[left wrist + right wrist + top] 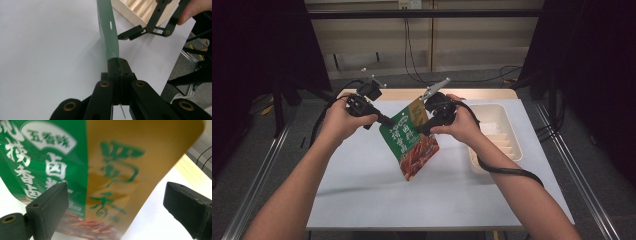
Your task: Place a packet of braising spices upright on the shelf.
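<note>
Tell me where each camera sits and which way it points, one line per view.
High view: above the person's side, facing forward and down on the table; both forearms, left gripper, right gripper.
Left gripper view: on the left gripper, looking along shut jaws clamping the packet edge.
Right gripper view: between open jaws, facing the packet's front.
Shared: the packet.

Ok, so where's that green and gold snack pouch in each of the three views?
High view: the snack pouch hangs tilted at centre, above the white table, clamped at its edge by the left gripper.
Left gripper view: seen edge-on, a thin green sheet rising from the shut jaws at centre.
Right gripper view: its printed face is close up, behind the right gripper, jaws open.
Shared landmark: the white table.
</note>
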`<state>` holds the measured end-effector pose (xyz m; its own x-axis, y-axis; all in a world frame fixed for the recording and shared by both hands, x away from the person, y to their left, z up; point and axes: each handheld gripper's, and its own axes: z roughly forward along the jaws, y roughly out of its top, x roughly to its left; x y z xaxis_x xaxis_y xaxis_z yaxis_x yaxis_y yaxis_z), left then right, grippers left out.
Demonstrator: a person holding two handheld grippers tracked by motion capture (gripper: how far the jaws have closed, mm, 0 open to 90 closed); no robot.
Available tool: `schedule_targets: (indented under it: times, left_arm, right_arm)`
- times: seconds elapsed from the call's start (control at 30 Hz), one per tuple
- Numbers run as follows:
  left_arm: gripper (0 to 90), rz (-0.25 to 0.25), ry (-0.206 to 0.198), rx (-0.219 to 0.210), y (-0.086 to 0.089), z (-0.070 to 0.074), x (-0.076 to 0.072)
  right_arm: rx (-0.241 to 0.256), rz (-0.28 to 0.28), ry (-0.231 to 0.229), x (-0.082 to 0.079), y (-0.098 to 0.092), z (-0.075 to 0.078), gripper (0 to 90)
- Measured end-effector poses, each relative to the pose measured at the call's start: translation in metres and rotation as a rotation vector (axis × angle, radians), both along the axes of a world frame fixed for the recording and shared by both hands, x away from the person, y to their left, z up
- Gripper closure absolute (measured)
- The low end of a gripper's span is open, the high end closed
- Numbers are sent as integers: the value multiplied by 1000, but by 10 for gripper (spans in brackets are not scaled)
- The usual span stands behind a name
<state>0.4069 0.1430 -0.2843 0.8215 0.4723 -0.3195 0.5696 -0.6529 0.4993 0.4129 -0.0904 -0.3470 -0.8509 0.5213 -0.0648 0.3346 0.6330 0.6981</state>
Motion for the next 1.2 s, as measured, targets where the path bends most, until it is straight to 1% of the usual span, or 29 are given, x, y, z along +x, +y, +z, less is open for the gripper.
schedule_targets:
  times: [0.03, 0.1, 0.13, 0.17, 0.23, 0.27, 0.3, 0.33, 0.37, 0.43, 0.47, 0.53, 0.63, 0.7, 0.77, 0.83, 0.87, 0.93, 0.97, 1.03, 1.07, 1.1, 1.13, 1.17, 1.2]
  left_arm:
    - [900, -4, 0, -1, -1, 1, -1]
    - [900, -22, -2, 5, -3, 2, 0]
    - [900, -3, -2, -8, -5, 2, -2]
    - [900, -30, -11, 7, -4, 2, -1]
    - [900, -47, -16, 12, -5, 3, -1]
    - [900, -56, -13, 18, -5, 4, -1]
    - [900, -61, -18, 15, -6, 4, -1]
    - [900, -60, -32, 11, -6, 4, -2]
    - [900, -68, -32, 13, -6, 4, -1]
    - [900, -64, -34, 3, -7, 3, -2]
    - [900, -57, -39, 4, -7, 4, -2]
    - [900, -72, -46, 1, -7, 4, -1]
    - [900, -76, -54, -6, -7, 4, -1]
    - [900, -77, -54, -8, -7, 4, 0]
    - [900, -79, -59, -11, -7, 4, 0]
    - [900, -74, -65, -11, -6, 4, 0]
    - [900, -73, -64, -13, -6, 3, 0]
    - [900, -84, -60, -7, -6, 4, 0]
    - [900, -82, -70, -15, -6, 3, 0]
    - [900, -91, -75, -8, -4, 3, 0]
    - [900, -87, -64, -11, -4, 4, 0]
    - [900, -75, -75, -25, -4, 2, -1]
    - [900, -79, -72, -24, -4, 2, -1]
    - [900, -84, -69, -21, -4, 3, -1]
    - [900, -87, -75, -23, -4, 2, -1]
  right_arm:
    - [2, 0, 6, 1, 0, 2, 58]
    - [-3, -1, 2, 3, -1, 5, 58]
    - [-7, 5, -2, 4, -1, 6, 59]
    - [-1, 5, 2, 5, -2, 7, 60]
    - [1, 16, 18, 6, -1, 8, 65]
    - [-6, 14, 13, 6, 0, 10, 66]
    - [-4, 26, 11, 7, 0, 10, 68]
    - [-7, 32, 17, 8, 0, 11, 68]
    - [-9, 35, 17, 9, 1, 12, 70]
    - [-13, 41, 12, 10, 3, 14, 76]
    - [-9, 45, 17, 10, 3, 15, 76]
    - [-16, 54, 11, 11, 4, 17, 80]
    - [-16, 81, 17, 12, 5, 19, 100]
    - [-26, 102, 13, 12, 6, 20, 109]
    - [-48, 119, 8, 12, 9, 20, 117]
    - [-50, 132, 7, 12, 10, 21, 151]
    - [-50, 145, 2, 12, 11, 21, 152]
    - [-48, 146, -1, 12, 11, 22, 162]
    - [-48, 160, -9, 12, 10, 22, 178]
    - [-52, 171, -15, 12, 7, 25, 244]
    - [-37, 178, -8, 12, 6, 26, 254]
    - [-25, 181, -2, 12, 5, 27, 268]
    - [-22, 188, 1, 11, 4, 28, 303]
    - [-25, 197, -1, 11, 3, 29, 316]
    - [-30, 205, -4, 10, 3, 29, 314]
